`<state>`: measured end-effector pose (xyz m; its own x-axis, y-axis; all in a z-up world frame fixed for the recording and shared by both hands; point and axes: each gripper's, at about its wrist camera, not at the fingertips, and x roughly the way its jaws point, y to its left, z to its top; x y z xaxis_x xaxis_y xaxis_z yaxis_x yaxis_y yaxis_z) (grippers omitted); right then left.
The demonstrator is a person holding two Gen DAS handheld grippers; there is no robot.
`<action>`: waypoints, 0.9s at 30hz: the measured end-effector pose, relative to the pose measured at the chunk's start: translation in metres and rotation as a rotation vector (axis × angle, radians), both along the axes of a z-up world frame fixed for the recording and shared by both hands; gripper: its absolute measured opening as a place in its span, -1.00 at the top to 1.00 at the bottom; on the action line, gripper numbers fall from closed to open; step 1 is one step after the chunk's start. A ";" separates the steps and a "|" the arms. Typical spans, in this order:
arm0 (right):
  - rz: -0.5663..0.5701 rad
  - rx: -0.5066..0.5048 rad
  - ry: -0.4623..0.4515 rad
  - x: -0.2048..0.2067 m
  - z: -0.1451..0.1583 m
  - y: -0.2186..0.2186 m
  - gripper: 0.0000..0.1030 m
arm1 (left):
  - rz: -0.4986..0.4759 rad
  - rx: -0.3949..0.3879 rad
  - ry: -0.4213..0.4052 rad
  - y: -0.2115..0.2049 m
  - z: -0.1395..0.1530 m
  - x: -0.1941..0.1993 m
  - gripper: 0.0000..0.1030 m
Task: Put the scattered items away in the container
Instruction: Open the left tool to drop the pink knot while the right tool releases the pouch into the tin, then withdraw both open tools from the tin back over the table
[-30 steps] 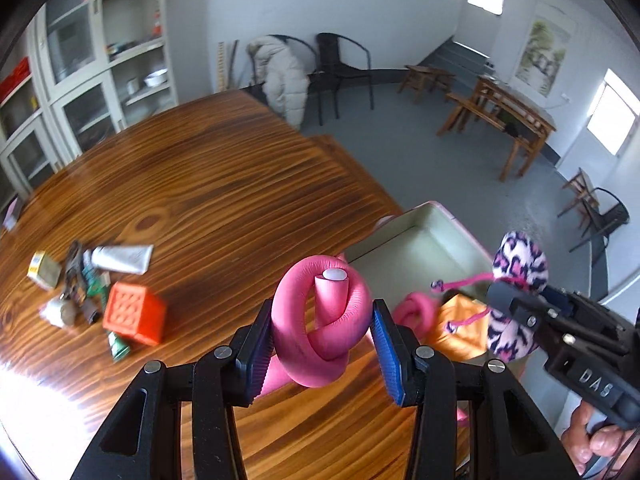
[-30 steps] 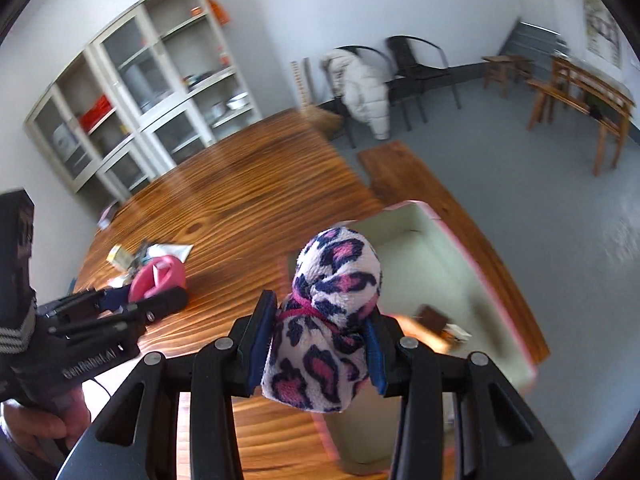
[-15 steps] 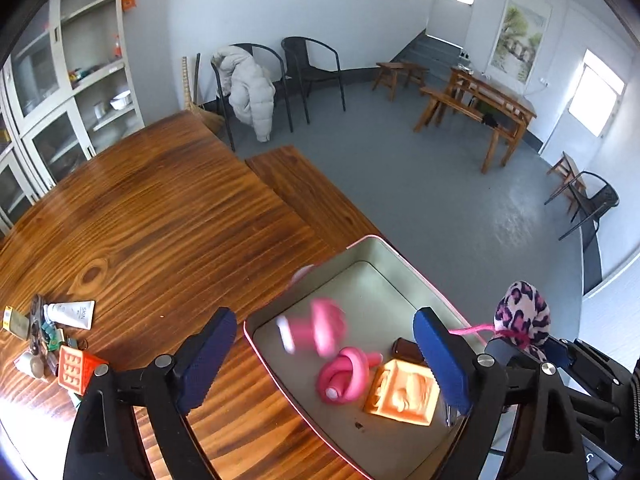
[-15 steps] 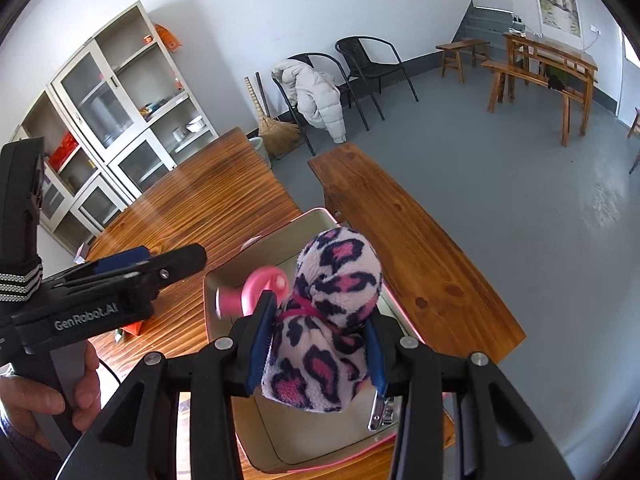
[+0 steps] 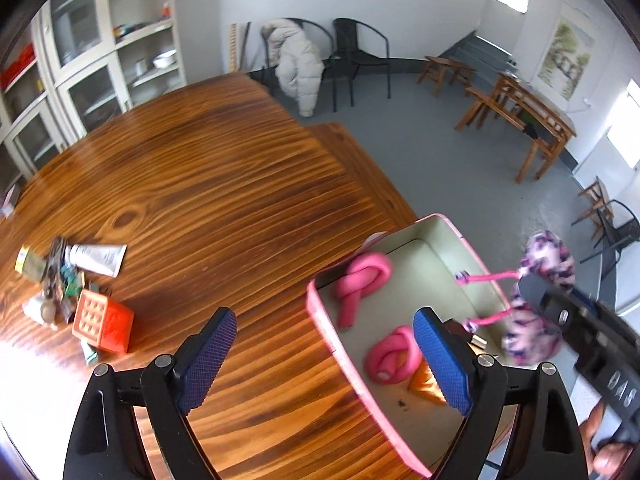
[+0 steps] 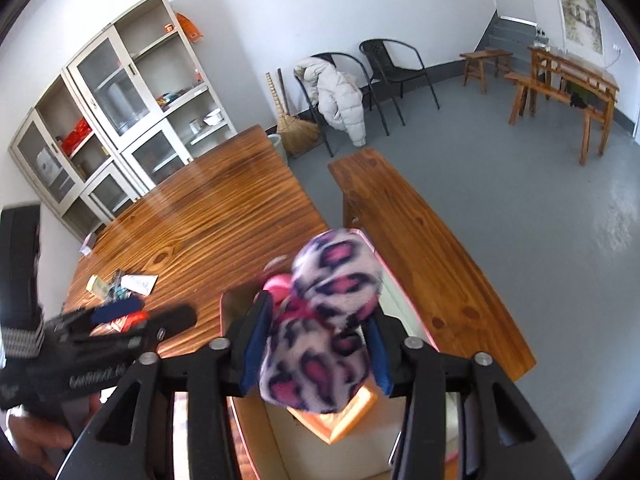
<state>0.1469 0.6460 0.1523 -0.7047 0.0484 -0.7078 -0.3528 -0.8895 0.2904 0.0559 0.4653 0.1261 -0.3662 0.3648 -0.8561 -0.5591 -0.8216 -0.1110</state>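
Observation:
A pink-rimmed tray sits at the table's right edge. In it lie two knotted pink foam rolls and an orange item. My left gripper is open and empty above the tray's near-left rim. My right gripper hangs over the tray with its jaws opening. The leopard-print pouch is blurred between the pads and tips over loosely. The left wrist view shows that pouch with its pink cords dangling over the tray. An orange cube, a white tube and small bits lie scattered on the table's left.
A wooden bench stands beside the table, just beyond the tray. Black chairs, one with a pale coat, and a glass-door cabinet line the far wall. A person's hand holds the right gripper's handle.
My left gripper opened and the pink foam roll fell into the tray. My right gripper came over the tray, its jaws widened, and the pouch started to tip between them.

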 end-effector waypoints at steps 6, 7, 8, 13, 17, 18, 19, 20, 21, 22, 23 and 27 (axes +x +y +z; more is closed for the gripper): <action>-0.003 -0.004 -0.001 -0.010 -0.001 -0.005 -0.42 | 0.060 -0.019 -0.010 -0.030 -0.005 -0.001 -0.78; -0.002 -0.008 -0.007 -0.012 -0.001 -0.006 -0.42 | 0.072 -0.019 -0.015 -0.036 -0.005 -0.002 -0.78; 0.002 -0.012 -0.012 -0.014 -0.002 -0.008 -0.42 | 0.083 -0.020 -0.020 -0.041 -0.006 -0.003 -0.78; 0.031 -0.020 -0.028 -0.019 -0.005 -0.025 -0.42 | 0.134 -0.023 -0.047 -0.068 -0.011 -0.006 -0.78; 0.048 -0.026 -0.037 -0.021 -0.008 -0.040 -0.42 | 0.157 -0.029 -0.049 -0.086 -0.011 -0.006 -0.78; 0.052 -0.028 -0.039 -0.022 -0.008 -0.043 -0.43 | 0.162 -0.030 -0.050 -0.091 -0.011 -0.006 -0.78; 0.055 -0.029 -0.042 -0.023 -0.008 -0.046 -0.43 | 0.167 -0.030 -0.051 -0.095 -0.010 -0.006 -0.78; 0.060 -0.030 -0.044 -0.023 -0.009 -0.050 -0.44 | 0.172 -0.030 -0.051 -0.100 -0.010 -0.006 -0.78; 0.065 -0.031 -0.046 -0.024 -0.009 -0.053 -0.45 | 0.178 -0.029 -0.051 -0.106 -0.010 -0.005 -0.78; 0.070 -0.032 -0.047 -0.024 -0.010 -0.057 -0.45 | 0.184 -0.029 -0.050 -0.110 -0.009 -0.005 -0.78; 0.076 -0.033 -0.048 -0.025 -0.010 -0.062 -0.45 | 0.191 -0.029 -0.049 -0.115 -0.009 -0.005 -0.78; 0.099 -0.030 -0.050 -0.026 -0.010 -0.077 -0.47 | 0.219 -0.027 -0.050 -0.135 -0.008 -0.006 -0.78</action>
<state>0.1209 0.5685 0.1427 -0.6691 -0.0417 -0.7420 -0.2781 -0.9119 0.3020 0.0495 0.3302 0.1184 -0.3910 0.2581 -0.8835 -0.3614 -0.9258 -0.1105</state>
